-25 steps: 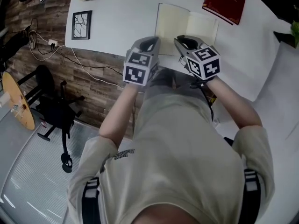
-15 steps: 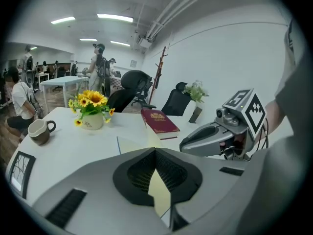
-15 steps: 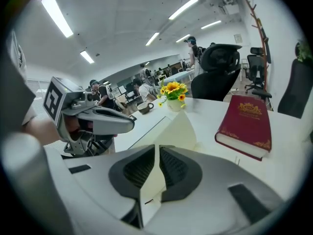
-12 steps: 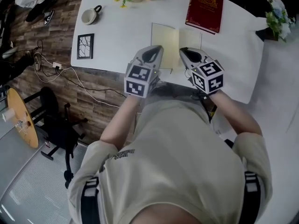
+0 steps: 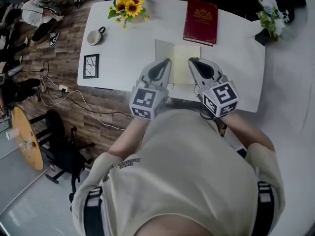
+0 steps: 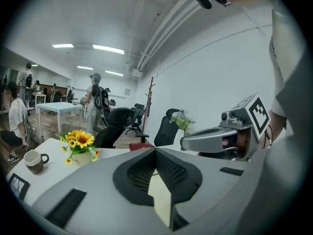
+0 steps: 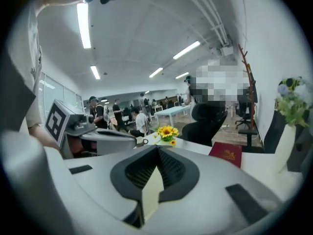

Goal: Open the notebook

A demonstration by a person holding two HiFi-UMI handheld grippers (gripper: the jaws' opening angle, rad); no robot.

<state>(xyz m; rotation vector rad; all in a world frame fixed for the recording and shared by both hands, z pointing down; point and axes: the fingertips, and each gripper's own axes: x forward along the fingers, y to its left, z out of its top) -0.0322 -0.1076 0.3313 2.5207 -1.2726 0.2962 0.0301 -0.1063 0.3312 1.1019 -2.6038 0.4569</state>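
Note:
The notebook (image 5: pixel 178 62) lies open on the white table (image 5: pixel 123 43), cream pages up, near the front edge. Both grippers hang side by side above it, well off the table, pointing slightly down. My left gripper (image 5: pixel 165 63) is over the left page and my right gripper (image 5: pixel 194 62) over the right page. In the left gripper view the jaws meet at their tips (image 6: pixel 155 152) with nothing between them, and cream paper shows far below. The right gripper's jaws (image 7: pixel 156 150) stand the same way, shut and empty.
A red book (image 5: pixel 200 14) lies behind the notebook. Sunflowers in a pot (image 5: pixel 127 6), a cup (image 5: pixel 95 36) and a small framed picture (image 5: pixel 90 66) stand at the table's left; white flowers (image 5: pixel 269 13) at the right corner. Office chairs and several people are beyond.
Both grippers have risen from just above the table's front edge and now point more level. The table looks smaller and farther below. The notebook stays open and has not moved.

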